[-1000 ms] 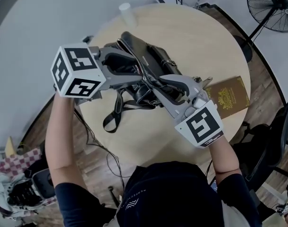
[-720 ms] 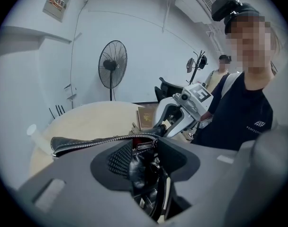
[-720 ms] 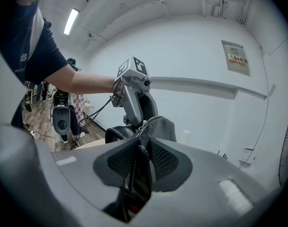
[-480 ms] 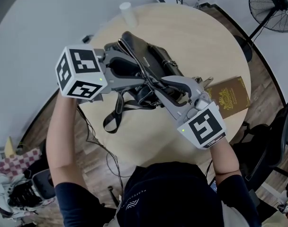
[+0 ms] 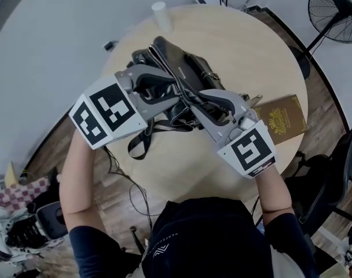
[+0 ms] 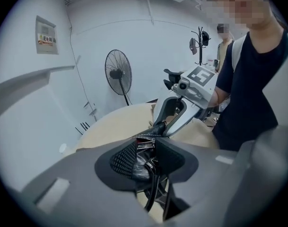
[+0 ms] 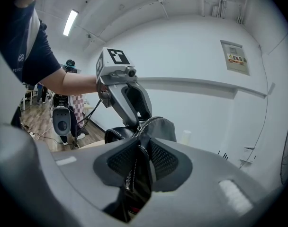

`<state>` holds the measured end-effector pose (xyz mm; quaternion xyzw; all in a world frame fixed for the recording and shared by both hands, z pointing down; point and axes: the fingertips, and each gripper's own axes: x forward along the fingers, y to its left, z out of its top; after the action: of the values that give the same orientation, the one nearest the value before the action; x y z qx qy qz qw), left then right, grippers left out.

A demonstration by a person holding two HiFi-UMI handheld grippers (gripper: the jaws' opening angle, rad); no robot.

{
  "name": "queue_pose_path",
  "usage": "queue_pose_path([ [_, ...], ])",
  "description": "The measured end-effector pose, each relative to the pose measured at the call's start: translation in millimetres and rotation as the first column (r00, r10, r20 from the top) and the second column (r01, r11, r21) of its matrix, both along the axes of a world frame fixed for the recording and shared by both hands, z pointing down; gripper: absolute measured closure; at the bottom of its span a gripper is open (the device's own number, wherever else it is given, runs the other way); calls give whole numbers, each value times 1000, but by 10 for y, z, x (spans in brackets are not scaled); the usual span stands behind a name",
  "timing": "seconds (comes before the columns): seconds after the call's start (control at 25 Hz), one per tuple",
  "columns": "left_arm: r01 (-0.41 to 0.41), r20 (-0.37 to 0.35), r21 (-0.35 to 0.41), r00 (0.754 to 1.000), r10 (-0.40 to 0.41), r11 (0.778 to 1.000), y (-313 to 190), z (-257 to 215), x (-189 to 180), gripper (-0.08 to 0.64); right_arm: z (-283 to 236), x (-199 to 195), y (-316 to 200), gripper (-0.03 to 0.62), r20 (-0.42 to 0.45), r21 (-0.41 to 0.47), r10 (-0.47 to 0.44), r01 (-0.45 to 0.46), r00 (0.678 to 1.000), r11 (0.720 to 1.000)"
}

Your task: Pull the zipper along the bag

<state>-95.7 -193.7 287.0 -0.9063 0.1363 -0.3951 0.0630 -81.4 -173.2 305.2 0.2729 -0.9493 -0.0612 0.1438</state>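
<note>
Right, head view first. The black bag (image 5: 184, 68) lies mid-worktop (image 5: 239, 39), with its long axis running from the far-left end down toward the person. The zipper (image 5: 175, 81) follows the top ridge on that same line. Both tools meet at the near end of the ridge: the left tongs (image 5: 175, 94) come in from the left and the right tongs (image 5: 194, 104) from the right, tips just beside each other. A strap (image 5: 142, 138) trails off the near side. The brown box (image 5: 286, 117) and white cup (image 5: 161, 15) sit well apart and aren't in play.

Left gripper view: the left tongs (image 6: 144, 156) are partway open. Their jaws have just been closing, and the pads pinch a bunch of glossy black bag (image 6: 140, 167) material. The right tongs (image 6: 159, 126) sit close, straight ahead, on the same ridge.

Right gripper view: the right tongs (image 7: 141, 162) stand at a narrow gap, clamped on the zipper (image 7: 130, 174), with teeth running up between the pads. I can't tell whether the slider itself is in the pads. From there the track runs straight ahead, beside the bag (image 7: 163, 126), to the left tongs (image 7: 137, 123).

My read: the move turns on that line. Most of the track lies beyond both tips, toward the far-left end, and neither hand is clearly nearer to it. So I'd expect the pull to run along the bag's long axis with one side anchoring. Pulling off-axis would probably just drag the bag.
</note>
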Motion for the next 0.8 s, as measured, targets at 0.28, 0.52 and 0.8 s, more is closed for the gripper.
queue_pose_path([
  [0.28,27,21,95,999,-29,995,59,-39,-12,417,7,-11,-22,505,-2,-2,2,-2,1000,1000],
  [0.52,52,26,152,998,-57,987,79,-74,-24,419,-6,-21,-37,505,1,0,5,-5,1000,1000],
  [0.8,82,4,173,996,-84,981,113,-105,-41,543,-12,-16,-39,505,2,4,11,-11,1000,1000],
])
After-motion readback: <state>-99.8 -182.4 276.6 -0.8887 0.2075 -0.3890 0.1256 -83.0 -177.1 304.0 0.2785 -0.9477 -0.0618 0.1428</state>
